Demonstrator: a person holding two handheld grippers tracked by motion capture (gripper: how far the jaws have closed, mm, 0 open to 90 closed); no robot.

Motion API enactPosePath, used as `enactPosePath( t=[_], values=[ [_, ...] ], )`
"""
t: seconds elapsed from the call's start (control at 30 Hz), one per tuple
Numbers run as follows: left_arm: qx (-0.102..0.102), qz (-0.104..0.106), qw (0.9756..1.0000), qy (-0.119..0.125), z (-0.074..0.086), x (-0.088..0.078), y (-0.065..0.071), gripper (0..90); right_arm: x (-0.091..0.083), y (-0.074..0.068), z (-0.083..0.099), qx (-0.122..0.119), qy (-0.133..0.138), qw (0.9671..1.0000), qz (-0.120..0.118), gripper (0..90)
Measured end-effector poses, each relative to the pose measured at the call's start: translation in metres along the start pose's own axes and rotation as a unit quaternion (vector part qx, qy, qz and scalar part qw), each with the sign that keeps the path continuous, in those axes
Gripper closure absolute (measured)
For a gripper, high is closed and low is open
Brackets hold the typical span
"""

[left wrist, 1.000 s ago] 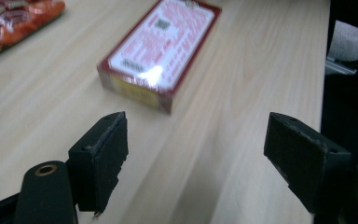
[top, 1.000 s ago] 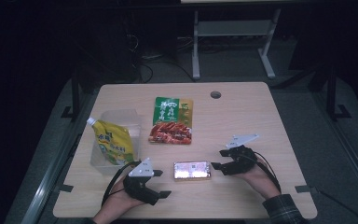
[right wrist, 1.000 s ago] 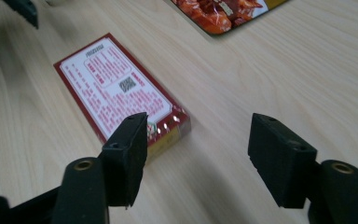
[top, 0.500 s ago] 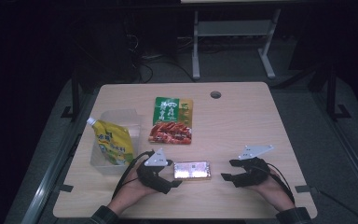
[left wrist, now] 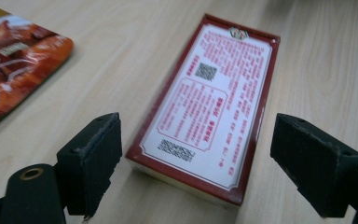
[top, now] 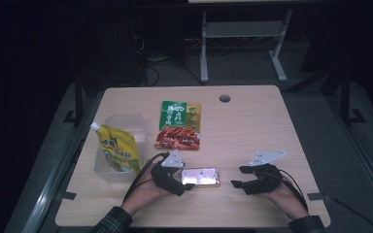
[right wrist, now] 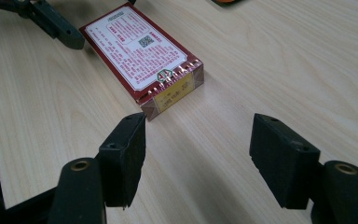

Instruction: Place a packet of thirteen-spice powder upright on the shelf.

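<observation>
A flat red-edged box [top: 201,176] with a white printed label lies near the table's front edge. My left gripper [top: 178,183] is at the box's left end. In the left gripper view the box [left wrist: 209,107] has its near end between the jaws of my left gripper [left wrist: 198,123]. Those jaws have just been opening, and the pads stand off the box's sides. My right gripper [top: 238,177] is open a short way right of the box. In the right gripper view the box [right wrist: 142,49] lies beyond my right gripper [right wrist: 198,135], with bare wood between the pads.
A red and green snack packet [top: 179,125] lies behind the box. A yellow spouted pouch [top: 119,148] leans in a clear plastic tub [top: 121,121] at the left. A cable hole [top: 224,98] sits near the table's far edge.
My left gripper has moved right and forward up to the box's left end. My right gripper drew back a little toward the front edge, then held still.
</observation>
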State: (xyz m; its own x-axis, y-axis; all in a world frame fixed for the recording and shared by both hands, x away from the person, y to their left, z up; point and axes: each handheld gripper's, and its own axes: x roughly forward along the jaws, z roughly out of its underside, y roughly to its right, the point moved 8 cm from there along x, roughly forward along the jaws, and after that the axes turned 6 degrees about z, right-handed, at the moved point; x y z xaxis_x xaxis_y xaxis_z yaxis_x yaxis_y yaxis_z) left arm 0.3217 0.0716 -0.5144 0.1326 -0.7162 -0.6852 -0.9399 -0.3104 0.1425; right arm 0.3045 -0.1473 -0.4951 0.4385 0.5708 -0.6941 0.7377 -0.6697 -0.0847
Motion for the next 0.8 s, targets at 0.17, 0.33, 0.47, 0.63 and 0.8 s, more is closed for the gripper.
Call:
enactPosePath(
  t=[0.17,0.33,0.47,0.63,0.8],
  values=[
    [0.004,0.005,0.9999,-0.012,0.003,0.000,0.004,16.0,-0.001,0.001,0.000,0.001,0.003,1.0000,-0.001,36.0],
    [0.013,0.013,0.9992,-0.035,0.009,0.003,0.008,17.0,0.000,0.001,-0.001,-0.001,0.004,1.0000,-0.002,36.0],
    [0.011,0.014,0.9989,-0.043,0.012,0.005,0.010,20.7,0.001,0.002,-0.001,-0.005,0.007,0.9999,-0.006,35.8],
    [0.015,0.007,0.9989,-0.045,0.013,0.003,0.008,28.8,0.002,0.003,0.000,0.001,0.007,1.0000,-0.005,35.6],
    [0.021,0.005,0.9987,-0.047,0.013,0.003,0.010,31.4,0.003,0.004,0.000,-0.003,0.008,1.0000,-0.004,35.4]
  ],
)
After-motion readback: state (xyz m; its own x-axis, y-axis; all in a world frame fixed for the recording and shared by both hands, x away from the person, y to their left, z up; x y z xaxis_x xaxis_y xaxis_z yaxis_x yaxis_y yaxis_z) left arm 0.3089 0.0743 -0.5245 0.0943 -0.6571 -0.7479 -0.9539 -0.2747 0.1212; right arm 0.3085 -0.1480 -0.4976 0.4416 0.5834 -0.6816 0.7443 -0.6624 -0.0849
